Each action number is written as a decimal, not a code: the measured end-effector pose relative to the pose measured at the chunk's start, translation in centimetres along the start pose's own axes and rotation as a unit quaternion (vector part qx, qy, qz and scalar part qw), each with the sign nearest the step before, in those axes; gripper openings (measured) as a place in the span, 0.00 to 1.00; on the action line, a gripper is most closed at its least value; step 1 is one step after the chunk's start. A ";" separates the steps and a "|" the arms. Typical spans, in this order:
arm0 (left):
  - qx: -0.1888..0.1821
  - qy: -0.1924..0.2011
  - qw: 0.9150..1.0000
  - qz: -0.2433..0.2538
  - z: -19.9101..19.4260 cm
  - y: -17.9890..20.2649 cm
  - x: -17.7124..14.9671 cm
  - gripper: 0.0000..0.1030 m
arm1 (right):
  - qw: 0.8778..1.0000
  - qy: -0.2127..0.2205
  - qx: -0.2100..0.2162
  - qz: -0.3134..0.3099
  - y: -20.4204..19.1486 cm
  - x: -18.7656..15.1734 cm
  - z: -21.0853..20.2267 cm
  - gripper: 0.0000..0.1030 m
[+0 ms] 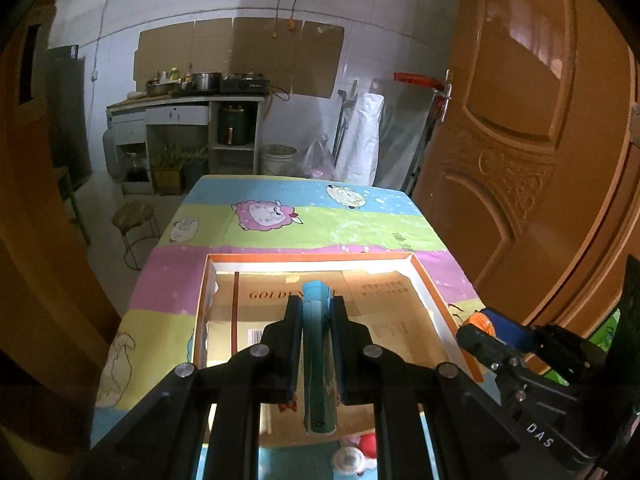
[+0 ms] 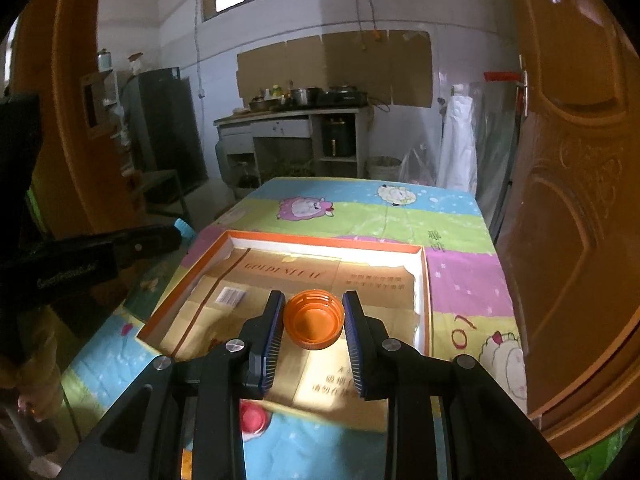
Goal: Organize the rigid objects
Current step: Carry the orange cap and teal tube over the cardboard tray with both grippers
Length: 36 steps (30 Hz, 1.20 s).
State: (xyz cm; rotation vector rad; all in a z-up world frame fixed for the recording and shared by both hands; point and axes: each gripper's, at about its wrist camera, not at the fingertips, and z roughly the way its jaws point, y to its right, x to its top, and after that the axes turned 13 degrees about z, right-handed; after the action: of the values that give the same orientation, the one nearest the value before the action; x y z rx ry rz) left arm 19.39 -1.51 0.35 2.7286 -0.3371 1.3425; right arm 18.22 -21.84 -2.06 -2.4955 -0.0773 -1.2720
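Rigid objects are in both claws above a shallow orange-rimmed box [image 1: 434, 300] that lies on the desk [image 1: 280, 232], which is covered by a striped cloth printed with cartoon sheep.

On the left, the left claw [image 1: 317, 308] is clamped on a teal tube [image 1: 316, 344]. The tube lies lengthwise between the two pads, its blue cap end poking out past the fingertips toward the far side of the box, its flat tail hanging back under the claw. It hovers over the box's cardboard-lined floor. Below it, near the lower edge of the left wrist view, a red cap [image 1: 368, 444] and a small white round object [image 1: 348, 460] lie on the cloth, outside the box.

On the right, the right claw [image 2: 314, 306] is closed on an orange bottle cap [image 2: 314, 320], gripped by its sides with the open, hollow side facing the camera. It hangs over the near part of the box [image 2: 426, 304]. A red cap [image 2: 253, 418] lies on the cloth just outside the near rim. The left claw [image 2: 176, 236] shows at the left edge of the right wrist view, the tube's blue tip [image 2: 183, 227] sticking out.
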 end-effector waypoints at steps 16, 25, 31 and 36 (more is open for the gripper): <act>0.009 -0.022 1.000 0.009 5.2 -1.6 2.7 0.13 | 1.000 -0.005 0.001 -0.003 1.4 3.9 5.6 0.29; -0.017 -0.065 0.998 -0.011 9.6 -2.8 2.1 0.13 | 0.999 -0.045 -0.010 0.010 2.1 3.7 9.8 0.29; -0.032 -0.091 0.995 -0.021 12.4 -3.0 1.1 0.13 | 0.997 -0.070 -0.018 0.021 2.9 3.2 12.3 0.29; -0.042 -0.107 0.993 -0.033 14.0 -3.3 0.4 0.13 | 0.996 -0.085 -0.026 0.023 3.2 2.8 13.6 0.29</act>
State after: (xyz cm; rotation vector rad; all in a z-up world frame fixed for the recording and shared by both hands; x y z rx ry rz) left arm 31.17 -0.72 -7.82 2.7908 -0.3082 0.9986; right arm 31.08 -20.80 -8.12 -2.6305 -0.0277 -1.0538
